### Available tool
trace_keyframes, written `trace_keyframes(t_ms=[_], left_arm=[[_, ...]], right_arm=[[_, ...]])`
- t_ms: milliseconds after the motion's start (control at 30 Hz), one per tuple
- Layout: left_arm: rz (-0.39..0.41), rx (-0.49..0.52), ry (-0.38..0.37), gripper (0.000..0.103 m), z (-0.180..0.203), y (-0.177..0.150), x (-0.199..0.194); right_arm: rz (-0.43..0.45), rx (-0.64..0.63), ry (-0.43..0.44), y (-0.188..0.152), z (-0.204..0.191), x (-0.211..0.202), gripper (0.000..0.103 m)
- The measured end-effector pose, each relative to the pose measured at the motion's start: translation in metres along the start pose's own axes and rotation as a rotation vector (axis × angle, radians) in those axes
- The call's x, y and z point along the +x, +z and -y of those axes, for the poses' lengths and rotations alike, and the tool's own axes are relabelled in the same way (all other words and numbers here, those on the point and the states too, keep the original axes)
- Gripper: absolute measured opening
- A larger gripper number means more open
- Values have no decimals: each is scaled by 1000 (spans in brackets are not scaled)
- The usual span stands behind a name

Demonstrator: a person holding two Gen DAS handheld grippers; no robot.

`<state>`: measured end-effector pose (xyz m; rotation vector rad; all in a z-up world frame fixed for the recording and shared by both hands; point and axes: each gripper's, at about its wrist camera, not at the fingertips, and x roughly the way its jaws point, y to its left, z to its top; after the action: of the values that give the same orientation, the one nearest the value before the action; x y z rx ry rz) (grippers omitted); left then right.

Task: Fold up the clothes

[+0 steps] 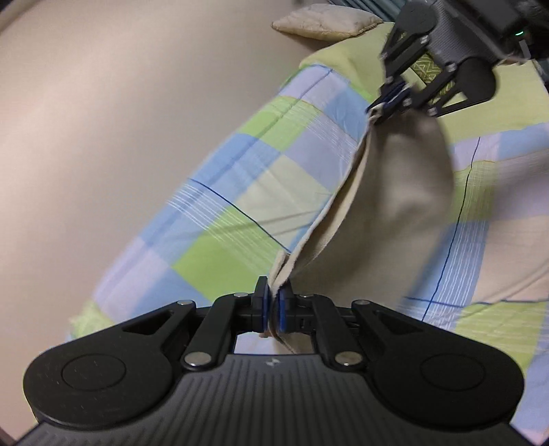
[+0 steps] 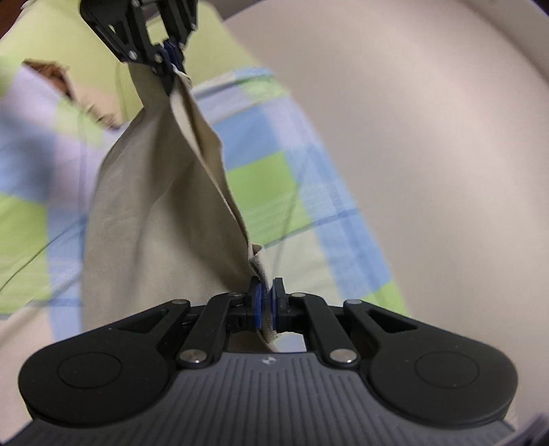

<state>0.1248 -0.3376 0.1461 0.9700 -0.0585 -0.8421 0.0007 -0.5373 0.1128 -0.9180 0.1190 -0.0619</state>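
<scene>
A beige garment [image 1: 387, 192] hangs in the air, stretched between both grippers above a checked bed sheet [image 1: 240, 192]. My left gripper [image 1: 273, 308] is shut on one end of its top edge. My right gripper [image 1: 387, 99] shows at the upper right of the left wrist view, shut on the other end. In the right wrist view my right gripper [image 2: 266, 305] pinches the beige garment [image 2: 154, 212], and the left gripper [image 2: 171, 58] holds the far end at the top. The cloth sags down between them; its lower part is hidden.
The blue, green and lilac checked sheet [image 2: 274, 171] covers the bed under the garment. A plain pale wall [image 1: 103, 137] runs along the bed's far side. A cream pillow [image 1: 326, 20] lies at the bed's end. A brown object [image 2: 55, 72] lies on the sheet.
</scene>
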Motion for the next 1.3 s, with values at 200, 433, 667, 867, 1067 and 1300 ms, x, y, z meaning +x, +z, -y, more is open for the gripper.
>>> trace_keyframes(t_ms=[200,433,667,867,1067,1300], left_arm=[[-130,14,-250,5,122,-27,-40],[-287,-51,-496,6,242,-75,-23],[-251,-188,-676,21,188,-68,-13],[-202,-306,-715,27,121,-55,45],[-175,-383,-790,28,70,-51,131],[-231,-460,-890,42,47,-72,261]], right_arm=[[45,4,141,-38,-48,-26,3],[-132,58,391,-110,-166,-58,3],[-274,373,364,-120,-167,-114,22],[-354,1075,283,-138,-130,-132,32],[-321,1669,191,-165,-137,-127,38],[-357,1827,188,-181,-162,-91,38]])
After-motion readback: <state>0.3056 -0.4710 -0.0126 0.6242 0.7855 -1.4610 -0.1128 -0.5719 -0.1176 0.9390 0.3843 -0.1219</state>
